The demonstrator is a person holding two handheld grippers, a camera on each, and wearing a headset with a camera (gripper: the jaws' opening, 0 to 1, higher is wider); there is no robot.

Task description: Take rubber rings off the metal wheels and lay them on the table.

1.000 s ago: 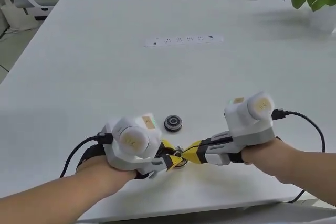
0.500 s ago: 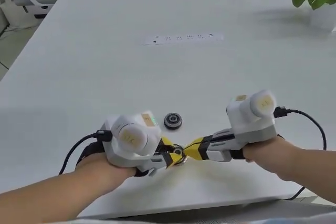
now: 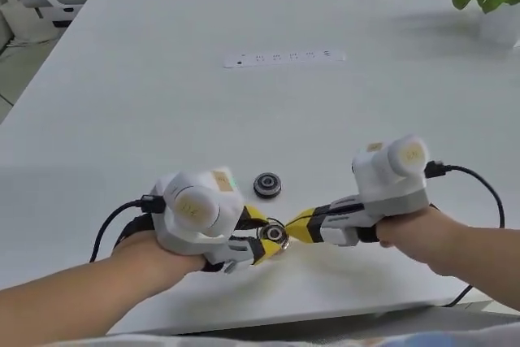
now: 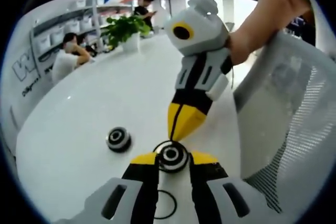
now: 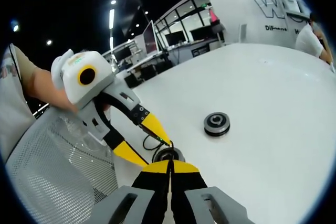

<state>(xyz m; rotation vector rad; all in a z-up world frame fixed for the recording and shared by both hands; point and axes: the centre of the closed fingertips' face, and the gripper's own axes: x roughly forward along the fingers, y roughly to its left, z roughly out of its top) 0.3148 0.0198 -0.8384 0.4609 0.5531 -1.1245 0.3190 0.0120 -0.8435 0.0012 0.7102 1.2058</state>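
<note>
**Peel the ring over the rim while the wheel stays pinned**

The left gripper (image 4: 172, 162) is clamped on a metal wheel (image 4: 172, 155), nearer the person than the loose wheel (image 3: 267, 185) on the counter (image 3: 244, 119). The right gripper (image 5: 169, 165) has its jaws pinched together, apparently on the thin black rubber ring (image 4: 158, 146). It should roll the ring steadily outward, since stretchy rubber may snap back. Both wheels look hard, glossy and grooved.

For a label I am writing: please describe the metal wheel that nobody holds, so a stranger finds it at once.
On the white table, find the left hand-held gripper at the near edge. Just beyond it a small metal wheel lies flat, alone. The held wheel sits clamped in its jaws; this one is touched by nothing.
</note>
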